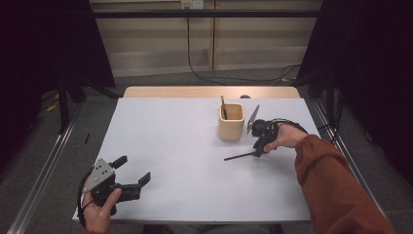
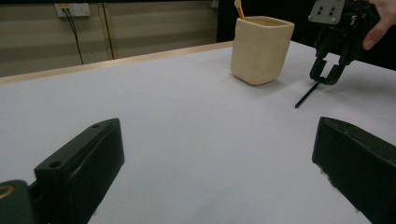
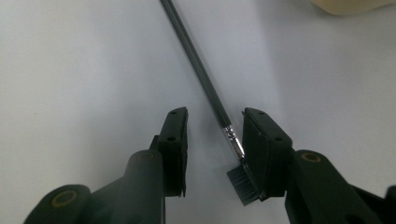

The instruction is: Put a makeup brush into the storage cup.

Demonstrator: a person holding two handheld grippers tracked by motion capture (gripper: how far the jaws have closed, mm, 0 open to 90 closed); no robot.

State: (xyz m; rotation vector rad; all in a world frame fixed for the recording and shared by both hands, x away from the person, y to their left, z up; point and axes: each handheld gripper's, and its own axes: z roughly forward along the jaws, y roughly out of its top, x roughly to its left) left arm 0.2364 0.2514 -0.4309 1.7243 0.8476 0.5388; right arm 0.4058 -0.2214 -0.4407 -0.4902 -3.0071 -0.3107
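Fingers of the right gripper stand part-closed astride a black brush lying flat on the white desk; one pad is against its bristle end, the other is clear. Just beyond stands a cream holder with another brush. Left gripper rests wide open, empty, near the desk's front corner.

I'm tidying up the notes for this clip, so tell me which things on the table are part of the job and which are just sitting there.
In the job:
- black brush, lying on the table between the right gripper jaws
- beige cup, a brush handle already standing in it

Just there:
- left gripper, open and idle
- wall socket and its cables
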